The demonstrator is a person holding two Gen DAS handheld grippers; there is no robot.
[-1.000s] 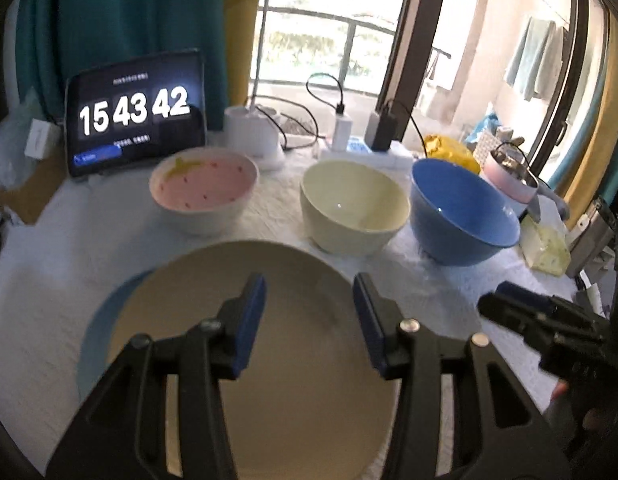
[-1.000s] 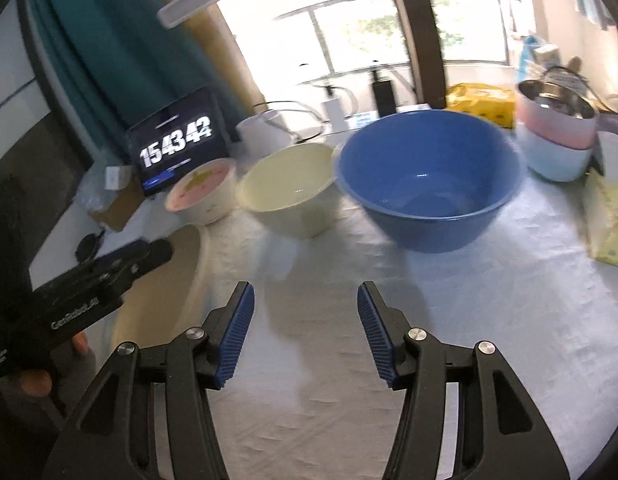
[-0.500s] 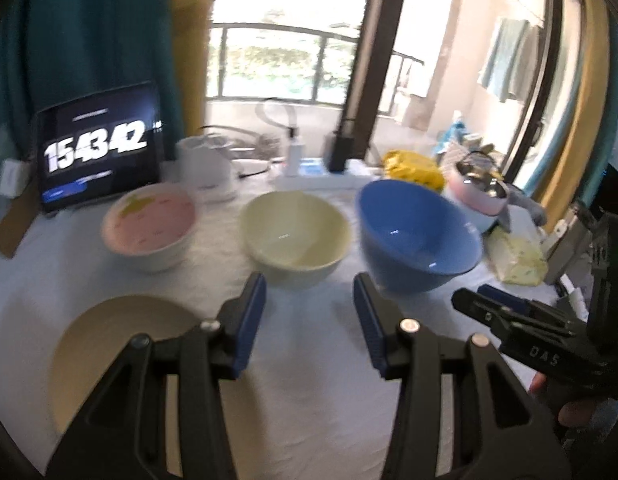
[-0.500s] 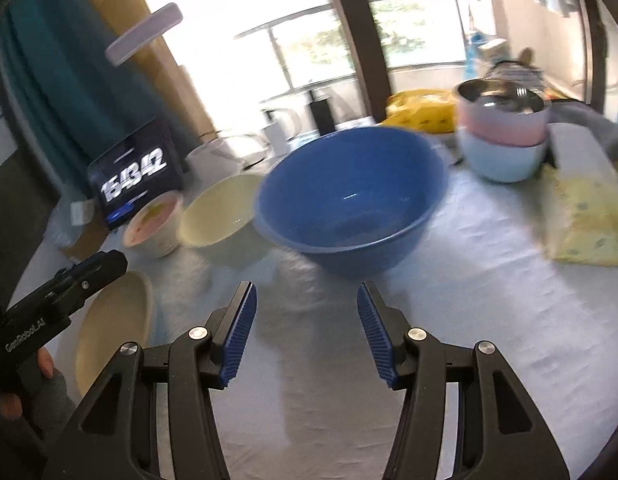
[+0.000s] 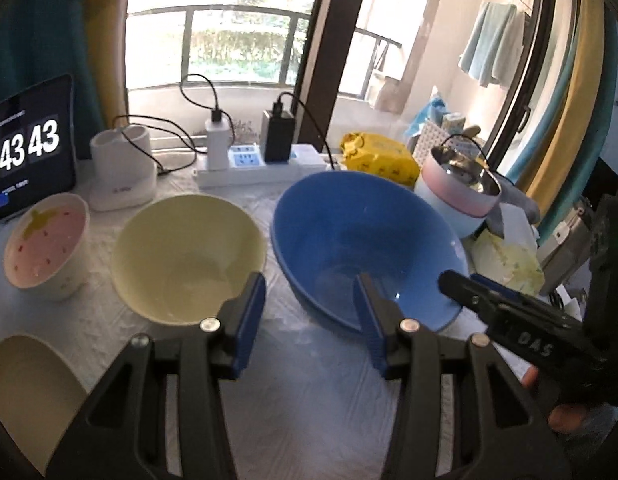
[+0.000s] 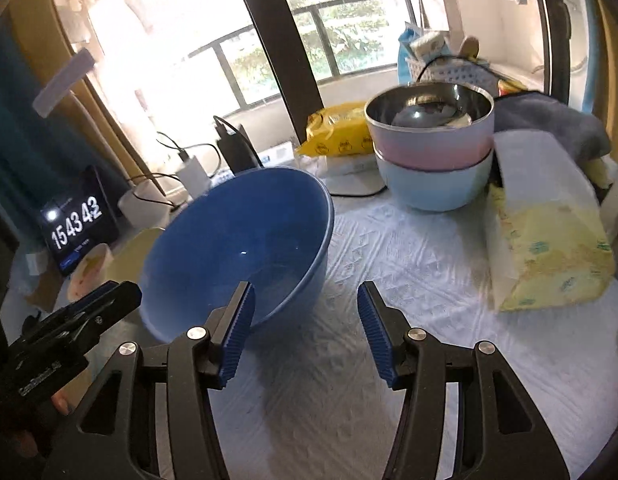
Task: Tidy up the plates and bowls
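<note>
Bowls stand in a row across the bench point(image 6: 429, 264), all upright with mouths facing up; being round, none has a long axis to speak of. Left claw point(image 5: 309, 312) hangs above the white cloth with its blue pads spread and nothing between them; it tilts downward toward the gap between two bowls. Just beyond its left pad sits the cream bowl point(image 5: 189, 252); just beyond its right pad sits the blue bowl point(image 5: 365, 248), the largest, its rim leaning slightly toward the window side; the two are close but apart. Farther left stands the pink strawberry bowl point(image 5: 45, 244), beside the cream one; at the lower left edge lies the cream plate point(image 5: 29, 392), flat, only partly in view. Right claw point(image 6: 305, 320) is likewise spread and empty, tilted down over the bare cloth; its left pad shows in front of the blue bowl's near wall, though I cannot tell whether it touches. Beyond it, well apart to the right, a pink steel-lined bowl point(image 6: 429, 140) is nested in a pale blue bowl point(image 6: 433, 184); a yellow tissue pack point(image 6: 549, 256) lies nearer to the right. Behind the row stand a clock tablet point(image 5: 25, 148) and a power strip point(image 5: 261, 168) with chargers.
</note>
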